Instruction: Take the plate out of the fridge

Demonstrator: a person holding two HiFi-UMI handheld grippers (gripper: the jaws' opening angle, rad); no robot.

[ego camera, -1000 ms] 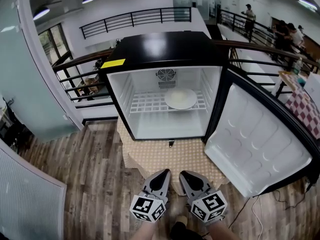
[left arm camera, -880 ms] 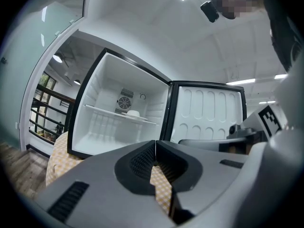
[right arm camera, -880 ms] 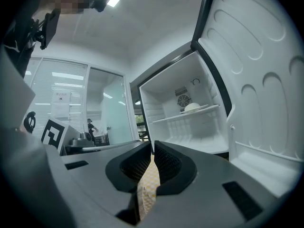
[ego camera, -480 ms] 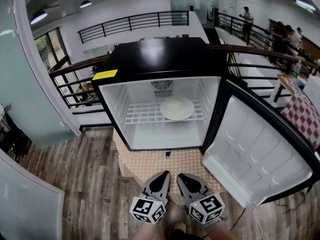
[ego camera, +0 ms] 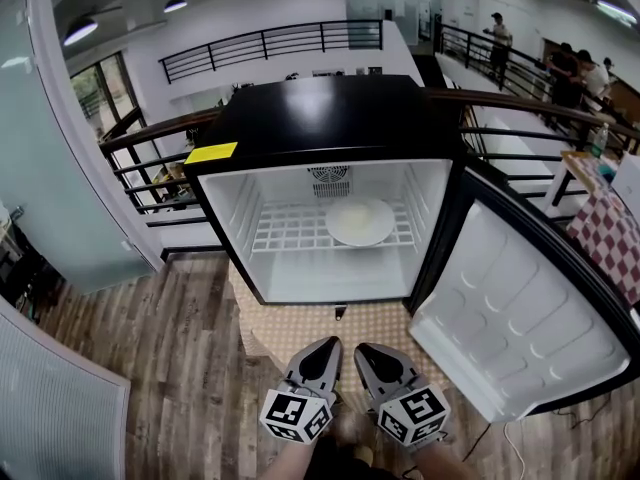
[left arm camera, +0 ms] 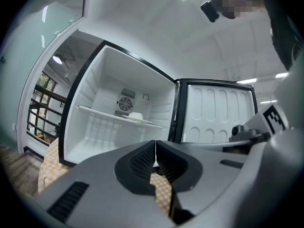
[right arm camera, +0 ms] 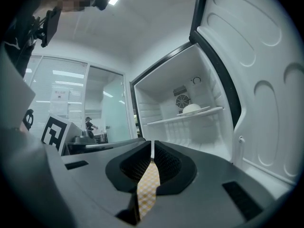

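Observation:
A small black fridge (ego camera: 320,118) stands open, its white door (ego camera: 520,313) swung out to the right. A white plate (ego camera: 359,222) lies on the wire shelf (ego camera: 290,230), right of centre below the fan; it also shows in the left gripper view (left arm camera: 135,117) and the right gripper view (right arm camera: 192,109). Both grippers hang low, side by side, well short of the fridge. My left gripper (ego camera: 325,350) is shut, jaws touching, nothing held. My right gripper (ego camera: 370,354) is shut and empty too.
The fridge sits on a table with a checked yellow cloth (ego camera: 330,326). Wood floor (ego camera: 170,358) lies to the left. Black railings (ego camera: 270,40) run behind. A glass wall (ego camera: 40,168) stands at the left. People (ego camera: 497,38) stand far at the back right.
The head view has shifted slightly, so the fridge sits a little differently in frame. Both grippers stay shut in the same low place.

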